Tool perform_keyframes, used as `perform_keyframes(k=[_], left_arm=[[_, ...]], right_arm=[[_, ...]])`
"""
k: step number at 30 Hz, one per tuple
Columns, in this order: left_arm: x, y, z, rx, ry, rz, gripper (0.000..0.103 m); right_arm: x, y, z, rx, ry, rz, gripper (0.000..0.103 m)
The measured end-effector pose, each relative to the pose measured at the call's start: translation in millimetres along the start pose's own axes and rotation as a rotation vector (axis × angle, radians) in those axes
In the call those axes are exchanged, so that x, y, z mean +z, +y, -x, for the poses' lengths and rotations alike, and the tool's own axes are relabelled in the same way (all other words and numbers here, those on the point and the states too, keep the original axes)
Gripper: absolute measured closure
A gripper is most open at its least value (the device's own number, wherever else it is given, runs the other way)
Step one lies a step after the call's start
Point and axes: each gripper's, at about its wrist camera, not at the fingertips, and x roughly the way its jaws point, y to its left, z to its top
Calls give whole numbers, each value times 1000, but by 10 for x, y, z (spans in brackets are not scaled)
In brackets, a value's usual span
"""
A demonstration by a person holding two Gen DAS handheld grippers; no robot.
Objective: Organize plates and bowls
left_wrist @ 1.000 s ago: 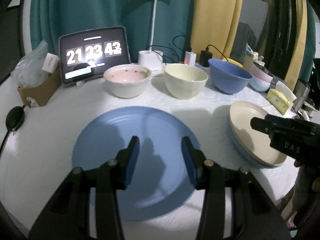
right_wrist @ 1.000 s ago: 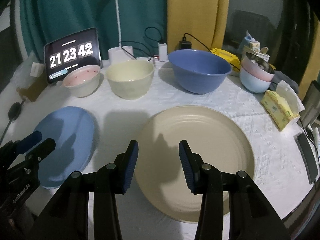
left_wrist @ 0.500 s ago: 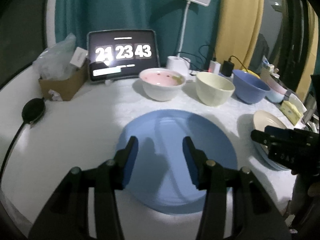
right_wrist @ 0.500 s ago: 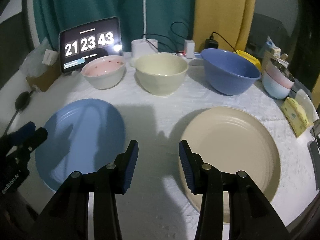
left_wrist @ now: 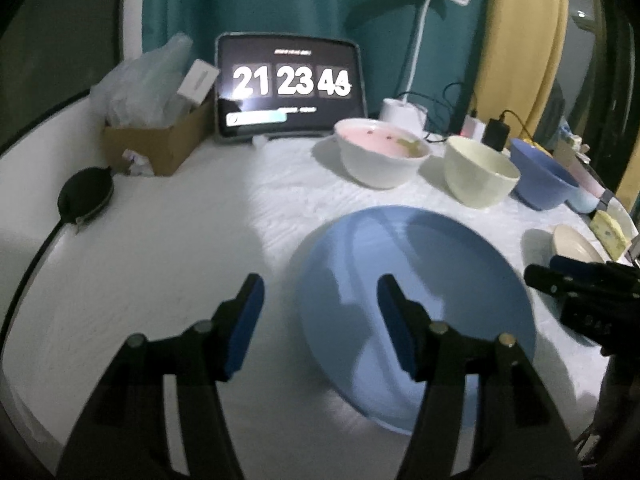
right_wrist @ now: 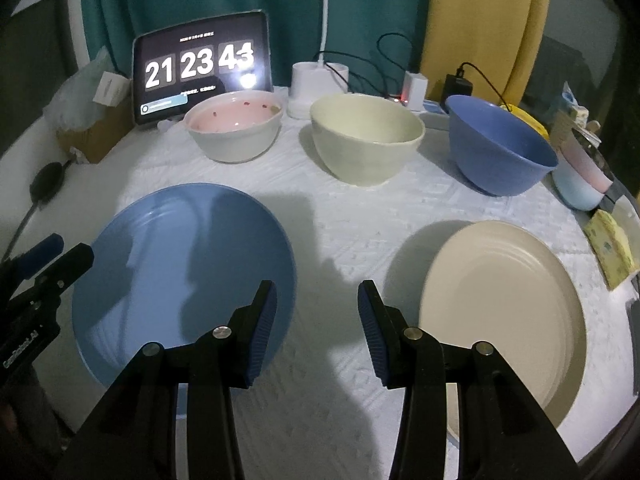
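Tongs (left_wrist: 320,320) (right_wrist: 316,320) hover agape over plates (right_wrist: 184,272).

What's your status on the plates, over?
Left tool open, right tool open, both empty. Blue plate and cream plate lie flat, apart, unstacked. Three bowls behind; nothing between the plates.

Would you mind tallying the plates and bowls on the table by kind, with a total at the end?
Plates: 2, the blue plate and the cream plate.
Bowls in the back row: 3, the pink-lined bowl, the cream bowl and the blue bowl.
Stacked bowls at the far right: 2 showing, the stacked bowls.
Total: 7.
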Motion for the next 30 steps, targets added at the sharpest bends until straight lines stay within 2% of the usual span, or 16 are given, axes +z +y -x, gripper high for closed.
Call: perform_keyframes(k=[7,19,27,30], left_arm=[[-24,84,-106,7,28,7,42],[-71,17,-283,15,90,-21,42],[-82,-19,-394,-22,149,-40,43],[-86,-63,-395,-42,151,-60,46]], right_arm=[[24,128,-135,12,26,17,58],[33,160,-327,32,64,15,58],[32,174,-379,61,72,12,59],[24,197,-385,67,76,22,65]])
